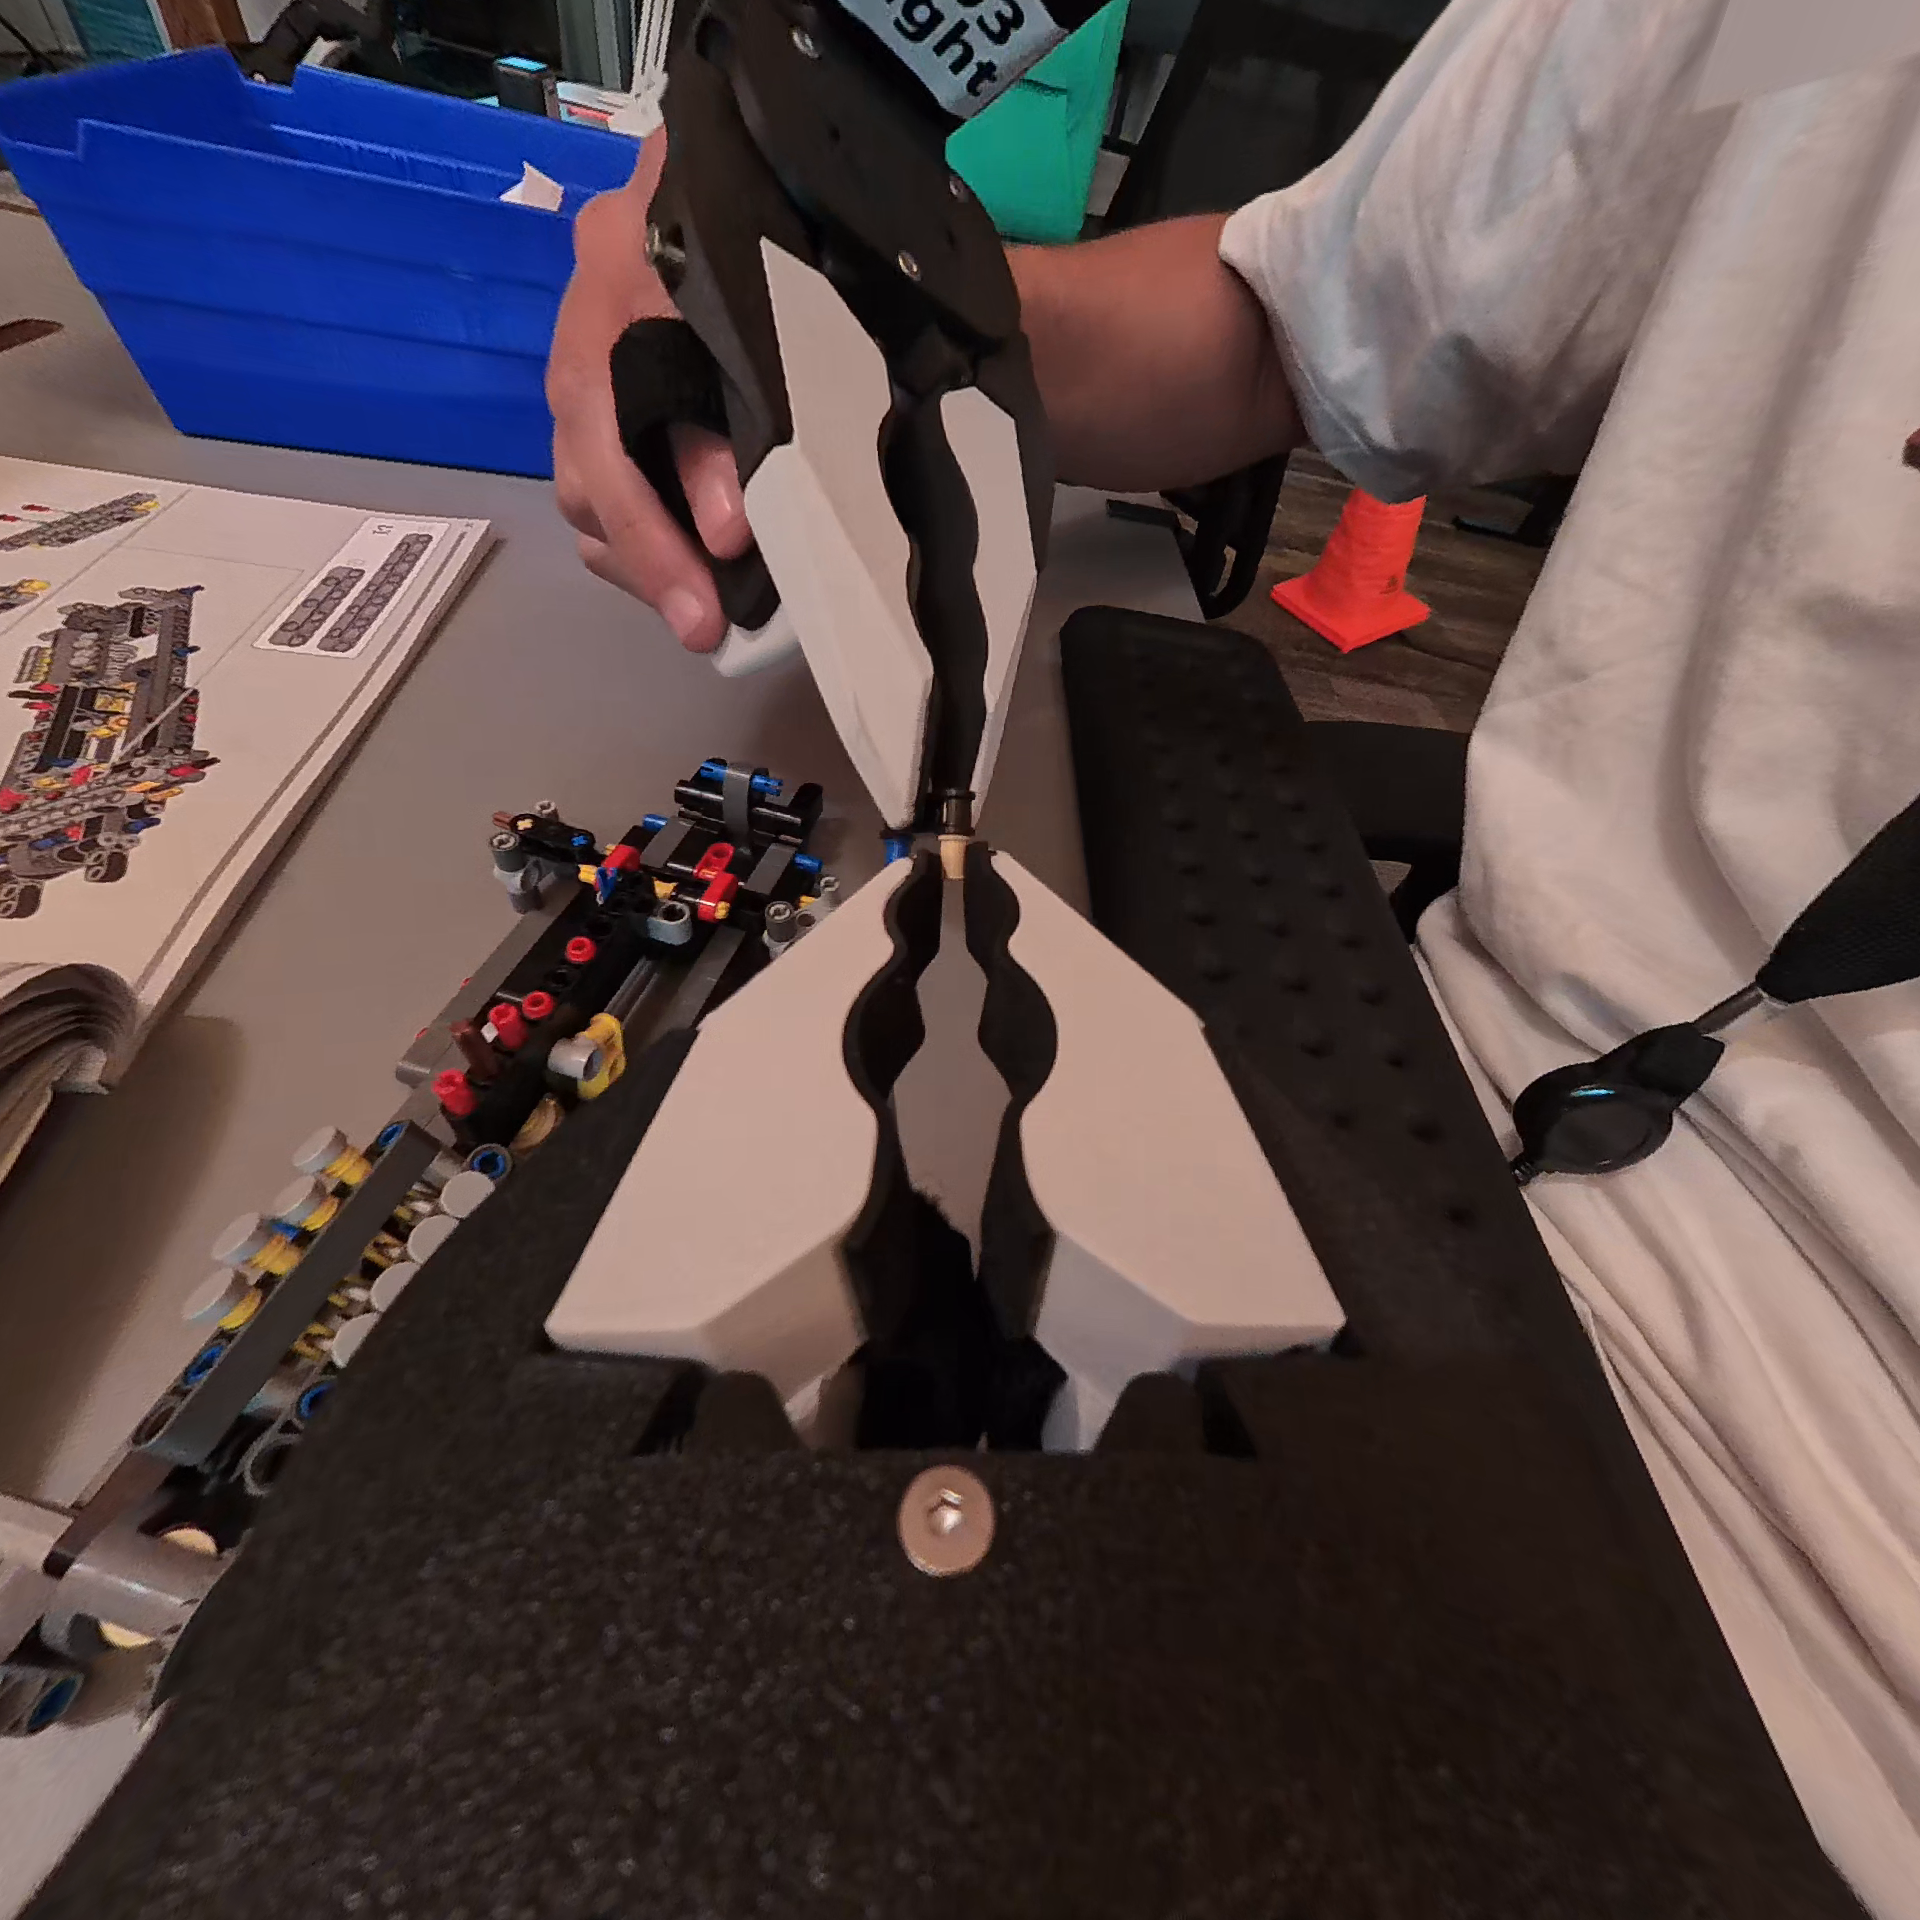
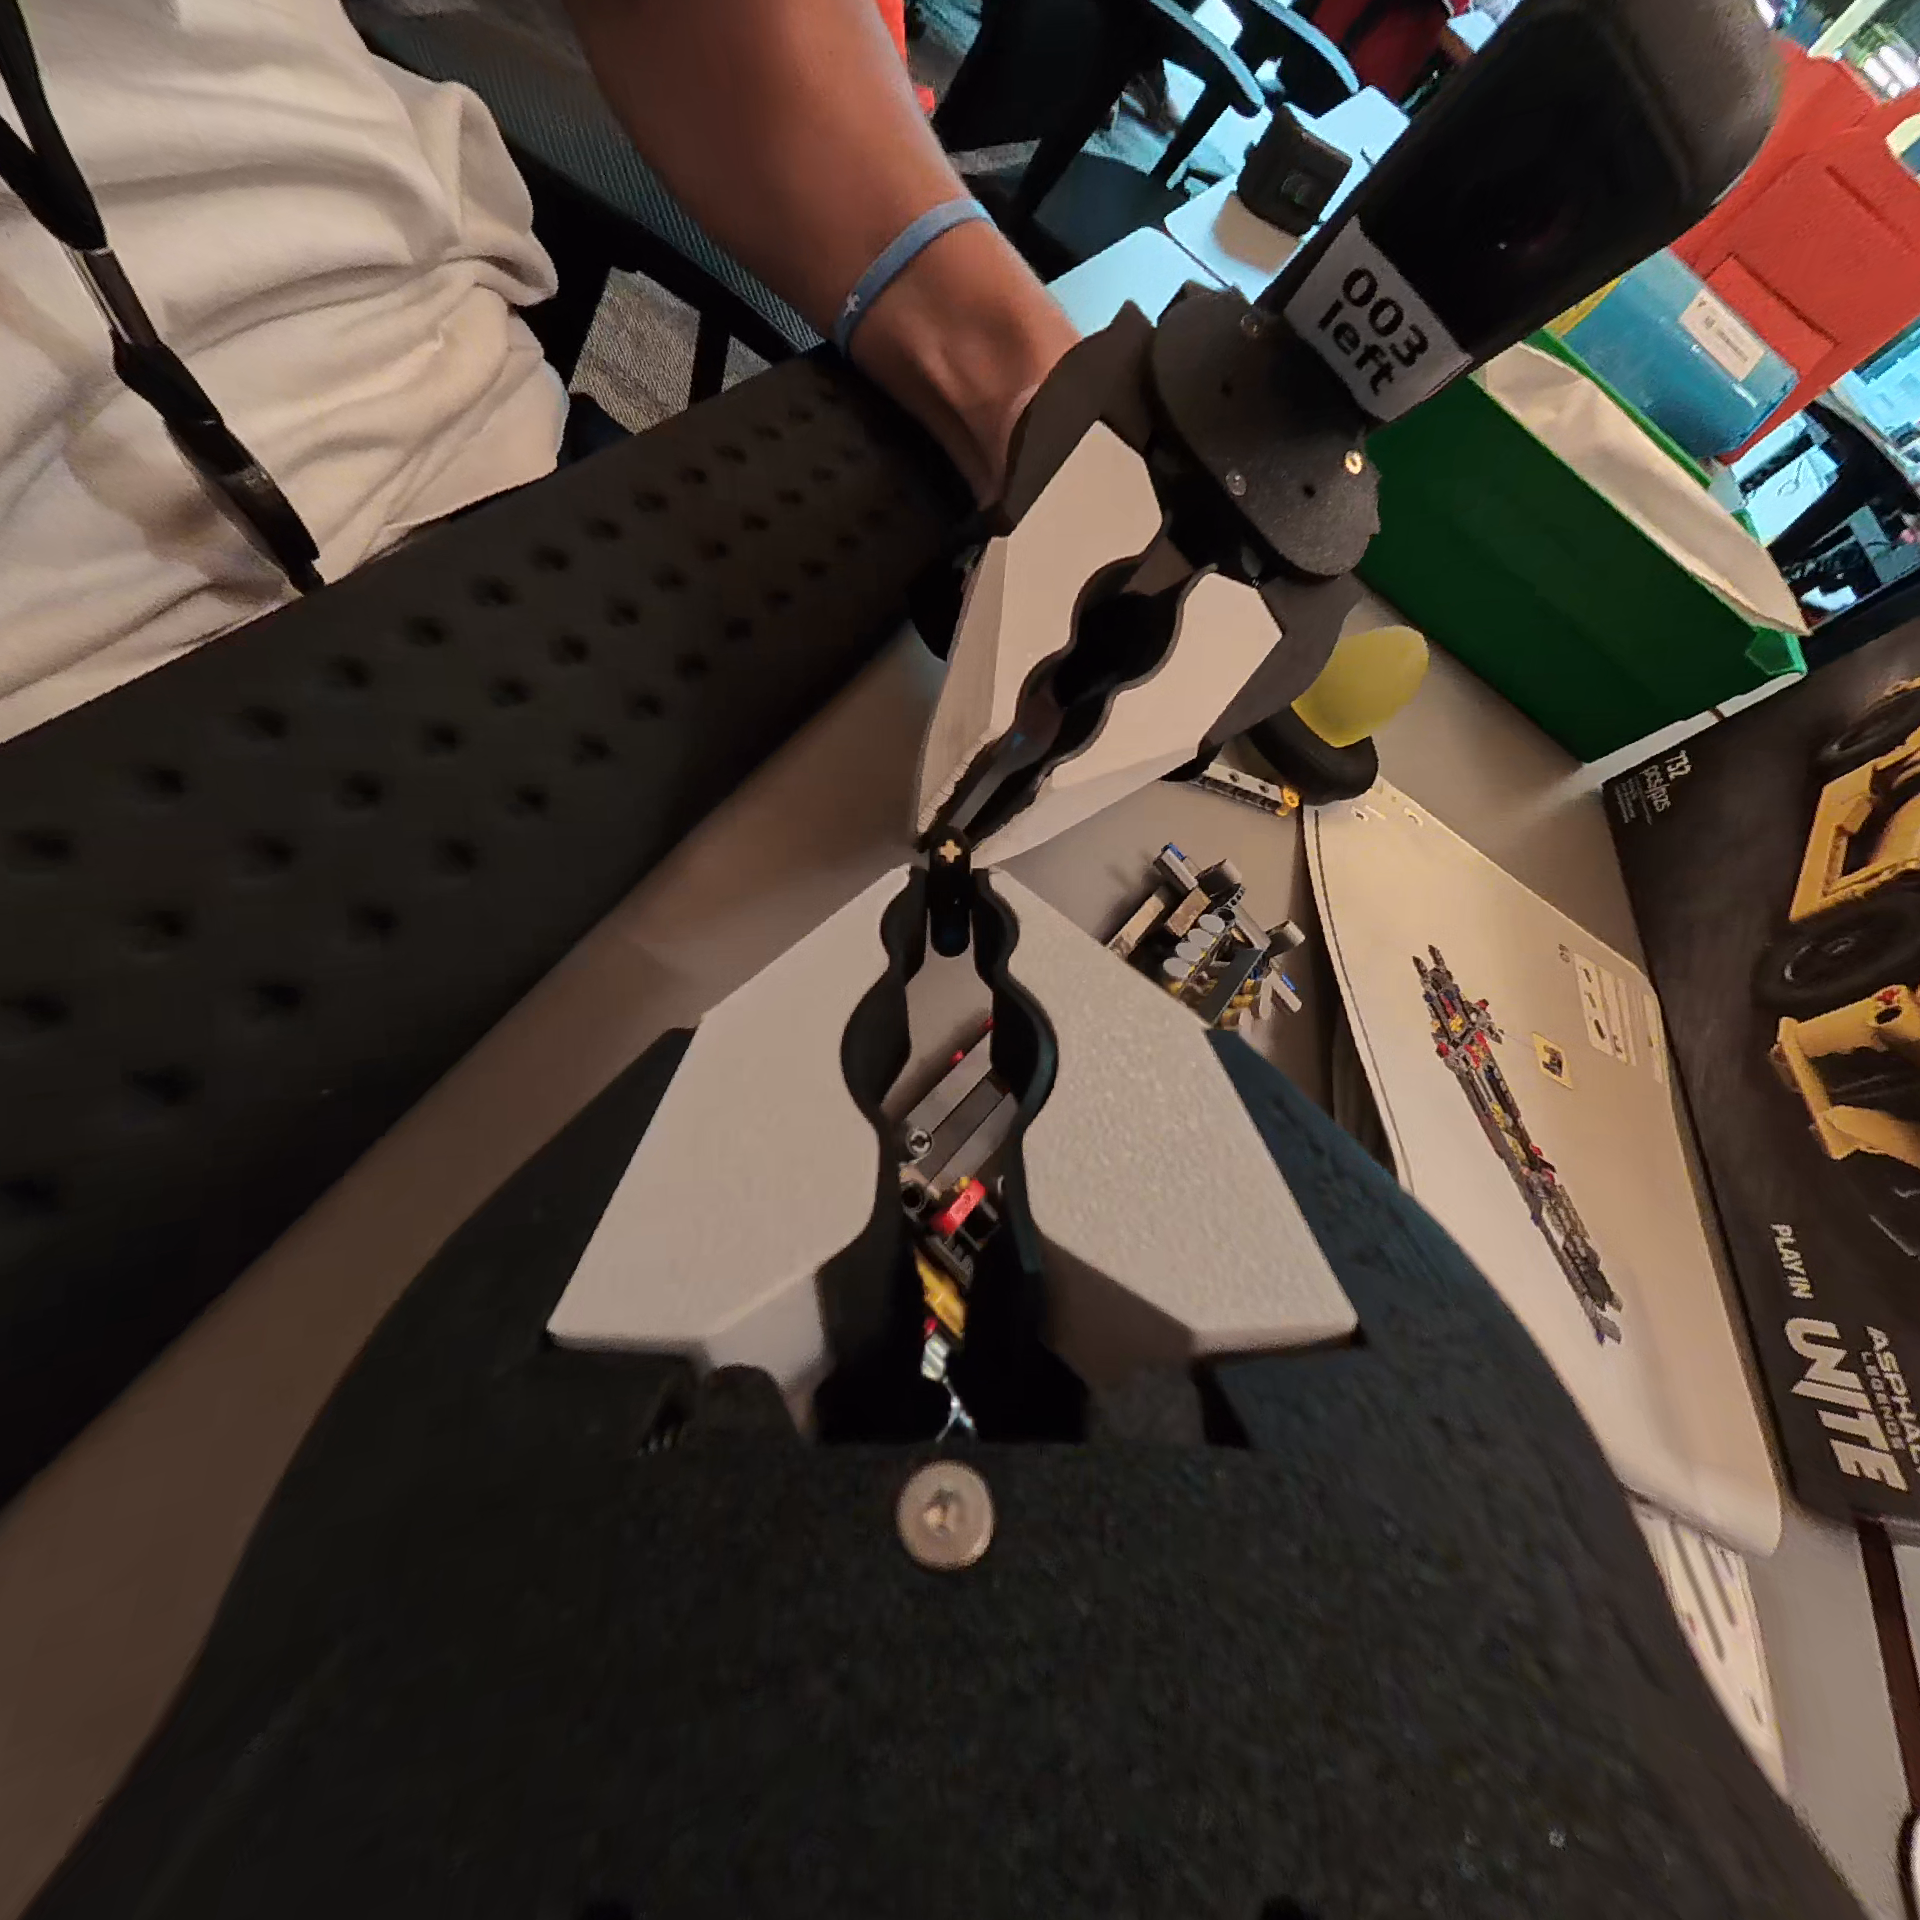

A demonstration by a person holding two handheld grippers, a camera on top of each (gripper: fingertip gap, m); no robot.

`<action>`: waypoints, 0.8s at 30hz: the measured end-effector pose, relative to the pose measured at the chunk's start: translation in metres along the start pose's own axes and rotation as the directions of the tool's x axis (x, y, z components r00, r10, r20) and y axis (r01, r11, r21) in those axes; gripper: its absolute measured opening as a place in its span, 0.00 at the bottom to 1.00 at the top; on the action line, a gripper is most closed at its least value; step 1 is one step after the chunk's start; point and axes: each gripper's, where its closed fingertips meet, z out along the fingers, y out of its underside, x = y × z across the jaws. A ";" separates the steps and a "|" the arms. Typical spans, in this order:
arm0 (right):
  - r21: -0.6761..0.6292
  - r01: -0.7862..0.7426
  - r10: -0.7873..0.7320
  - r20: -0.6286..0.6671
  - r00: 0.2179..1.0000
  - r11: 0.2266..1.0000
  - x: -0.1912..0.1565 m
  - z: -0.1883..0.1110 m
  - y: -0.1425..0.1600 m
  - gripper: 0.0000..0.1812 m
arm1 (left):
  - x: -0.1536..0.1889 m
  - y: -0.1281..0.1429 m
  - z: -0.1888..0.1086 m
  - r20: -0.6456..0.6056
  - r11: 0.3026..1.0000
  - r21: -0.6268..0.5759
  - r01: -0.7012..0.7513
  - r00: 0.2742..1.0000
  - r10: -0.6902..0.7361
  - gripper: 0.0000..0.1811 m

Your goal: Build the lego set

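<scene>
My left gripper [image 1: 951, 871] is shut on a small tan pin [image 1: 954, 854]. My right gripper [image 1: 938, 814] comes down from above, tip to tip with it, shut on a small black connector [image 1: 957, 798]. In the right wrist view my right gripper [image 2: 951, 885] holds the black connector [image 2: 948, 904], and the tan cross end [image 2: 948, 854] sits in its top, with the left gripper [image 2: 953, 831] pinching there. The long lego chassis [image 1: 623, 935] lies on the table to the left, below both grippers. A small sub-assembly [image 2: 1205, 940] lies apart.
An open instruction booklet [image 1: 208, 675] lies left of the chassis, with a blue bin [image 1: 312, 260] behind it. A black perforated chair armrest [image 1: 1247, 883] runs along the table edge by the person. The lego box [image 2: 1818, 1039], a green bin [image 2: 1507, 582] and a yellow object [image 2: 1351, 686] stand beyond.
</scene>
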 end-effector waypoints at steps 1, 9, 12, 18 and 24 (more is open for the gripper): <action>-0.012 0.000 0.000 -0.002 1.000 1.000 0.000 0.000 0.002 0.04 | -0.001 0.001 0.001 0.007 1.000 -0.008 0.000 1.000 0.000 0.02; -0.369 0.053 0.026 0.205 0.978 0.928 -0.008 -0.027 0.048 0.03 | -0.027 0.033 0.020 0.197 0.975 -0.224 -0.005 0.979 0.050 0.13; -0.410 0.108 0.015 0.285 0.958 0.906 -0.011 -0.027 0.051 0.03 | -0.035 0.038 0.025 0.243 0.953 -0.290 -0.083 0.957 0.158 0.13; -0.468 0.269 -0.050 0.430 0.902 0.842 -0.011 -0.017 0.065 0.03 | -0.039 0.042 0.032 0.146 0.935 -0.333 -0.124 0.973 0.181 0.10; -0.471 0.329 -0.050 0.512 0.857 0.819 -0.015 -0.014 0.070 0.03 | -0.042 0.048 0.040 0.078 0.903 -0.393 -0.177 0.971 0.224 0.11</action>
